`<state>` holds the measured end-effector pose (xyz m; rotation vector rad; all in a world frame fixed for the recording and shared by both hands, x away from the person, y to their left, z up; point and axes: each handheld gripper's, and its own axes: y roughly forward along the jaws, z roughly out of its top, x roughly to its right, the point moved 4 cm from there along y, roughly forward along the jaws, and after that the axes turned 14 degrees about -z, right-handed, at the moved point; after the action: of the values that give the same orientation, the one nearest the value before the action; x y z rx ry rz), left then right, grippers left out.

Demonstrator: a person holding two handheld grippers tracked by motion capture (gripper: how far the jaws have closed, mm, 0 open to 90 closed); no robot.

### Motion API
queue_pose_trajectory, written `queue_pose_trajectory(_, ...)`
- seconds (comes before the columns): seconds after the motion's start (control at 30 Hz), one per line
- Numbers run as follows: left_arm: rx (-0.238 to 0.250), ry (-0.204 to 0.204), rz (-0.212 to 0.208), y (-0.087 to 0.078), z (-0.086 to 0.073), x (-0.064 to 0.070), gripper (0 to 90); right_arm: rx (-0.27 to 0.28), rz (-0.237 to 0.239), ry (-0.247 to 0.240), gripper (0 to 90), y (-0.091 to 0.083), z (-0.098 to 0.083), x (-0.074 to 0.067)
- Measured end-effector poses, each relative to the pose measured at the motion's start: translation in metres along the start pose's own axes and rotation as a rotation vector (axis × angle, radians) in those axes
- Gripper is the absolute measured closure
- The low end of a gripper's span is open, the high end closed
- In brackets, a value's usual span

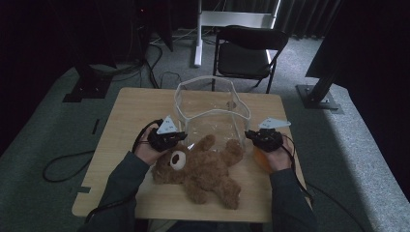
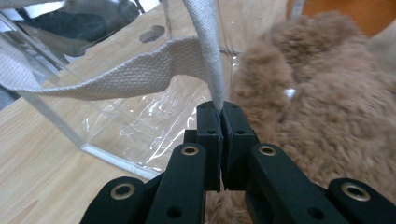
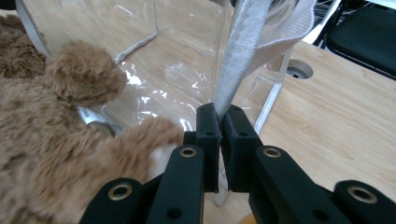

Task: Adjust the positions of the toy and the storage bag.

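A clear plastic bag [image 1: 212,116] with a white webbing rim stands open in the middle of the wooden table [image 1: 125,125]. A brown teddy bear [image 1: 200,169] lies in front of the bag, one paw reaching toward its mouth. My left gripper [image 1: 183,137] is shut on the bag's white strap [image 2: 205,51] at the bag's left side, the bear's fur [image 2: 322,107] just beside it. At the bag's right side my right gripper [image 1: 247,134] is shut on the white strap [image 3: 238,56], with the bear's paw [image 3: 81,70] to its left.
A black folding chair [image 1: 249,50] stands behind the table's far edge. An orange object [image 1: 261,157] lies under the right hand. Cables trail over the grey carpet at the left, and a black stand base [image 1: 319,96] sits at the right.
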<state>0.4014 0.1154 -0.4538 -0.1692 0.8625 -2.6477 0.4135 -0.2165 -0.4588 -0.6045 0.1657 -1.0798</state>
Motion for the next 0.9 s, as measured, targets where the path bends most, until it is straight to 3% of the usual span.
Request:
queue_pose_trajectory(0.37,0.028,-0.021,0.002,-0.016,-0.014,0.005,88.2,0.007,0.060,-0.055,85.8,-0.021,-0.008,-0.025)
queue_pose_trajectory(0.9,0.059,-0.059,0.043,-0.034,-0.030,0.005,88.0,0.005,0.117,-0.139,85.5,-0.044,-0.015,-0.057)
